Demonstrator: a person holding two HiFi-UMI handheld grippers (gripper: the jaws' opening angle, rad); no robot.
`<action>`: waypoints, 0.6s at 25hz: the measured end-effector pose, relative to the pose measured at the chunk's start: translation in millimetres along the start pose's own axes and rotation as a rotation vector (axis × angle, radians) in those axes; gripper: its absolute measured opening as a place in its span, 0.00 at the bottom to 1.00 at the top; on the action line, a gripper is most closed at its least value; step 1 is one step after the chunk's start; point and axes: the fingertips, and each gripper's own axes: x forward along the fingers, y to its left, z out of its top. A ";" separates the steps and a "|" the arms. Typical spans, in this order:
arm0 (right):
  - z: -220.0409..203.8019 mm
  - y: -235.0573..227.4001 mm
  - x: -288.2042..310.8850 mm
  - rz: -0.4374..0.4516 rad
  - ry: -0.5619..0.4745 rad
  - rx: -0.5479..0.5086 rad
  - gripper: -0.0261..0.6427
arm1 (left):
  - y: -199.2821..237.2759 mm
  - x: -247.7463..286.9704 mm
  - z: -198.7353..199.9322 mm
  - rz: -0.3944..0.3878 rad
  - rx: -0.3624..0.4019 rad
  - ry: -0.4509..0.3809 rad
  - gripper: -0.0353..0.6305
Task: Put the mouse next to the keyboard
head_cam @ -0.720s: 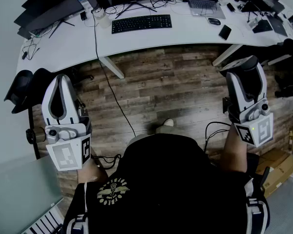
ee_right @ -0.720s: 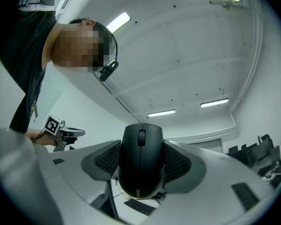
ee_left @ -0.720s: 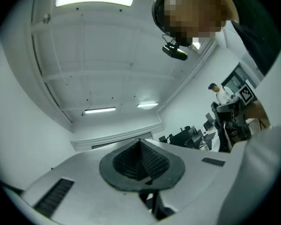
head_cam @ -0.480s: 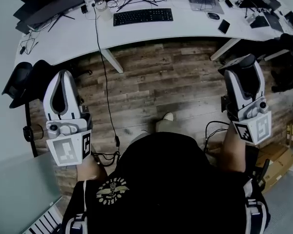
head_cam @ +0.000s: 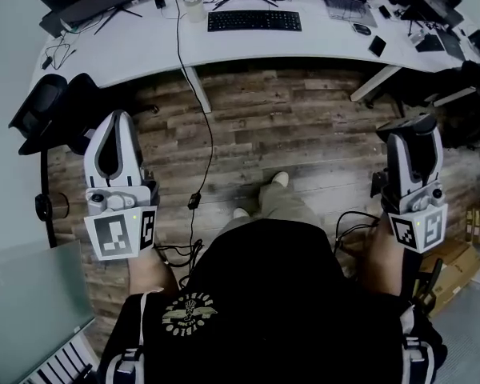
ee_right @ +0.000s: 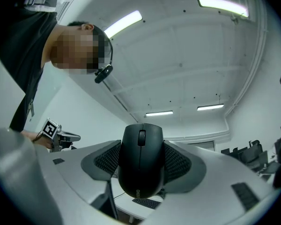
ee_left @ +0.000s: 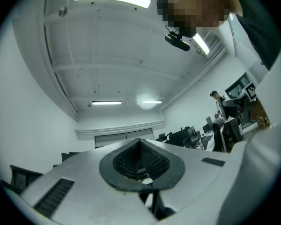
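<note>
A black mouse (ee_right: 141,161) sits upright between the ribbed pads of my right gripper (ee_right: 141,168), which is shut on its two sides. In the head view that right gripper (head_cam: 414,130) is held over the wooden floor at the right, well short of the desk. The black keyboard (head_cam: 254,20) lies on the white desk (head_cam: 136,50) at the top centre. My left gripper (head_cam: 118,122) hangs over the floor at the left. Its pads (ee_left: 131,156) meet with nothing between them, and that view points up at the ceiling.
A second mouse (head_cam: 361,29), a phone (head_cam: 377,46) and a laptop (head_cam: 348,6) lie right of the keyboard. A black cable (head_cam: 200,110) hangs from the desk to the floor. A dark chair (head_cam: 44,118) stands at the left, and cardboard boxes (head_cam: 464,254) at the right.
The desk and keyboard have slid toward the top of the head view. The left gripper has shifted a little right, the right gripper right and down. The grip on the mouse is unchanged.
</note>
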 end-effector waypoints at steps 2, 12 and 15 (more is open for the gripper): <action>-1.1 2.4 -0.6 0.002 0.009 -0.007 0.46 | 3.3 -3.6 -3.6 0.008 0.007 0.006 0.06; -16.7 -27.3 13.1 -0.007 0.019 -0.004 0.46 | -15.5 30.9 -9.7 -0.020 0.024 0.010 0.06; -25.4 -38.5 24.3 0.004 0.026 -0.005 0.46 | -16.4 47.6 -8.6 -0.002 0.013 -0.001 0.06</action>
